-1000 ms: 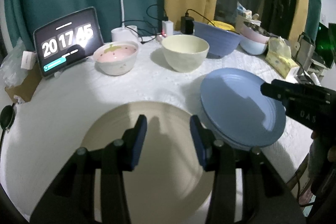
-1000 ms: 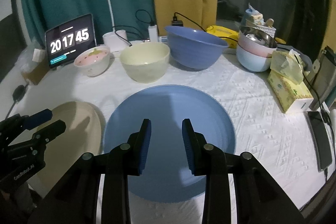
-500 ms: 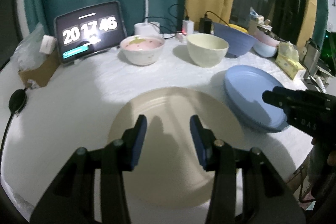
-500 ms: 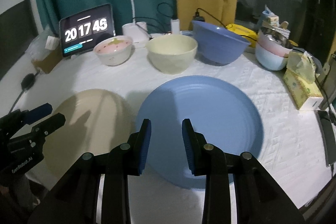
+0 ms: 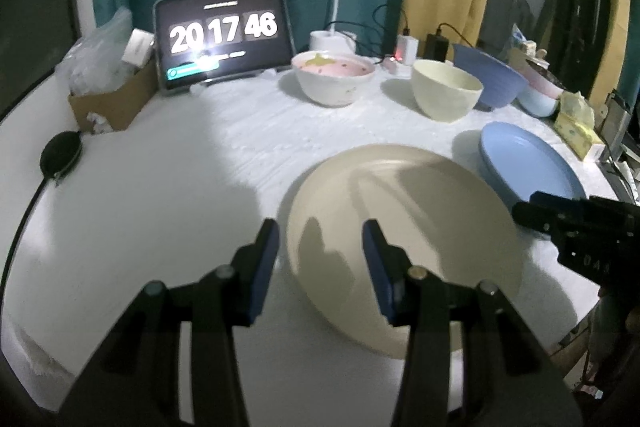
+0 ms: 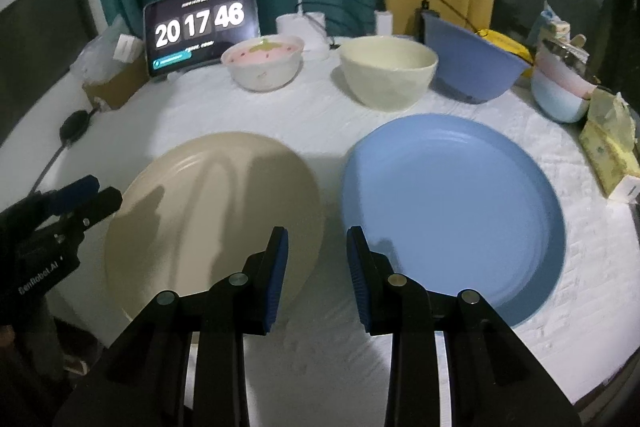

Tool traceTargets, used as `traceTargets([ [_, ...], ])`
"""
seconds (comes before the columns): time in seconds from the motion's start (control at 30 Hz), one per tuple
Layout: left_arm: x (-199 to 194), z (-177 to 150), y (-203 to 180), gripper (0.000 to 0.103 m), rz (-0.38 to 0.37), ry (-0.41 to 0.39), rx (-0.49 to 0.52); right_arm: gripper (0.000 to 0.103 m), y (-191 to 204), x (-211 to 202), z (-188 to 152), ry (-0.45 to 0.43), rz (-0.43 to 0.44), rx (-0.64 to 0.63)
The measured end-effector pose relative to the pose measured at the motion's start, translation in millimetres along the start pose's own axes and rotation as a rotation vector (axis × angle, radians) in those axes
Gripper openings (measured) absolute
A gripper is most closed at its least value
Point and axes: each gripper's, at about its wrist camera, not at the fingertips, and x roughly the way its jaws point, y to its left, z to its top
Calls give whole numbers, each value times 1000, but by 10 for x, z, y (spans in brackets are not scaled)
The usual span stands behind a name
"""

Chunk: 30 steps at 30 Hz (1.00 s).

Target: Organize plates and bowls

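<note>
A beige plate point(image 5: 404, 227) point(image 6: 216, 219) lies at the table's front left, a blue plate point(image 6: 452, 203) point(image 5: 528, 163) beside it on the right. Behind them stand a pink-lined white bowl point(image 6: 262, 63) point(image 5: 334, 77), a cream bowl point(image 6: 388, 73) point(image 5: 446, 93) and a large blue bowl point(image 6: 472, 63) point(image 5: 490, 77). My left gripper point(image 5: 320, 235) is open and empty above the beige plate's left rim; it also shows in the right wrist view point(image 6: 90, 193). My right gripper point(image 6: 318, 239) is open and empty over the gap between the two plates; it also shows in the left wrist view point(image 5: 560, 217).
A tablet clock point(image 5: 224, 35), a lamp base point(image 6: 304, 27) and chargers with cables line the back. Stacked pastel bowls point(image 6: 564, 87) and a tissue pack point(image 6: 608, 143) sit at the right. A cardboard box point(image 5: 112, 99) and a black puck on a cable point(image 5: 60, 155) sit at the left.
Both grippers have drawn back and swung left. The left one is now over the beige plate's left rim; the right one has left the blue plate's middle for the gap between plates.
</note>
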Motion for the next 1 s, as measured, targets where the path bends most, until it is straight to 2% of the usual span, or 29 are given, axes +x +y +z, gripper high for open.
traceTargets([
  [0.43, 200, -156, 233, 45, 27, 60, -53, 33, 72, 238, -143, 77, 29, 29],
  [0.87, 437, -164, 239, 44, -16, 110, -50, 31, 111, 402, -96, 90, 38, 21],
  [0.97, 451, -148, 207, 35, -31, 110, -28, 28, 108, 409, -83, 86, 37, 19],
  [1.0, 449, -144, 187, 29, -38, 110, -19, 27, 109, 410, -79, 86, 38, 17],
])
